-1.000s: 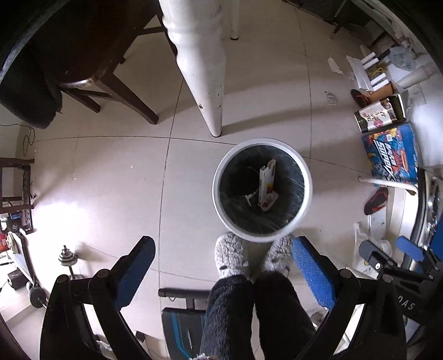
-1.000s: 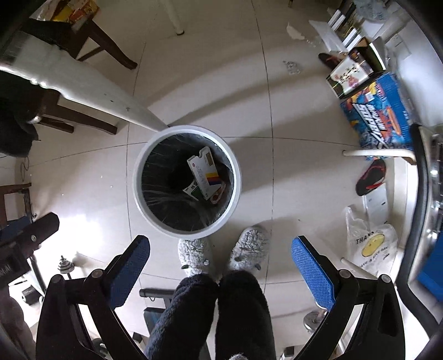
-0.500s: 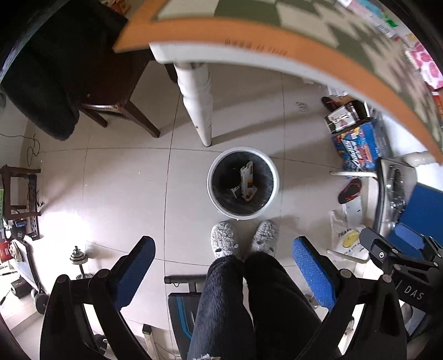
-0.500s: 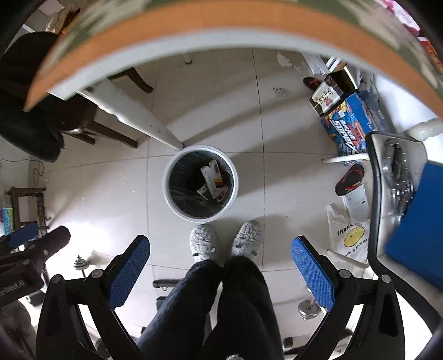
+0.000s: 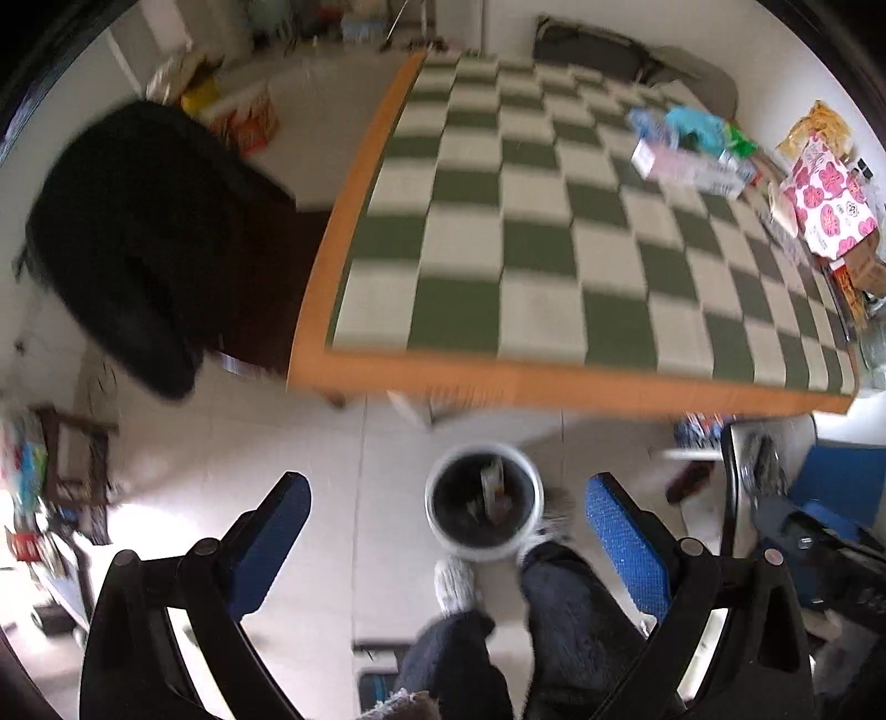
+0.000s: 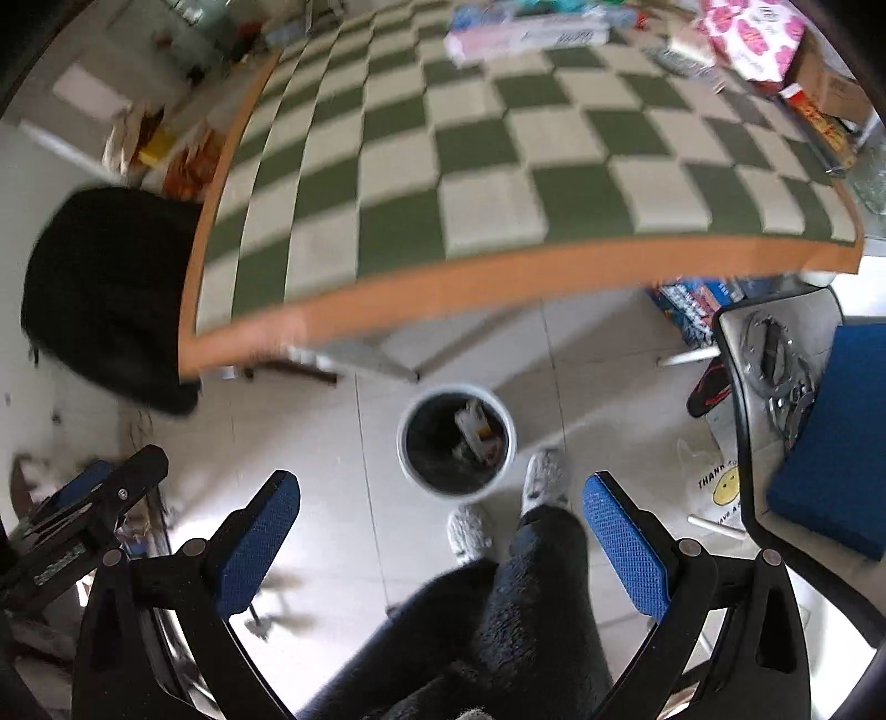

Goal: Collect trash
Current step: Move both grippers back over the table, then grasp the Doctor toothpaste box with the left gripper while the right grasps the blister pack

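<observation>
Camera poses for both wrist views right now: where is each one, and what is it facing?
Left wrist: sits on the left gripper, raised above table height, facing down and forward over the checkered table and trash bin; the jaws stand wide apart, empty, with the person's legs and slippers below.
Right wrist: sits on the right gripper, similar height and tilt; jaws wide apart, legs between them, left gripper at its left edge.
Shared: table, bin, pink box, black-draped chair.

Bright daylight glares off the floor (image 5: 183,501) at left, motion blur smears both fisheye views, and edges bend.
</observation>
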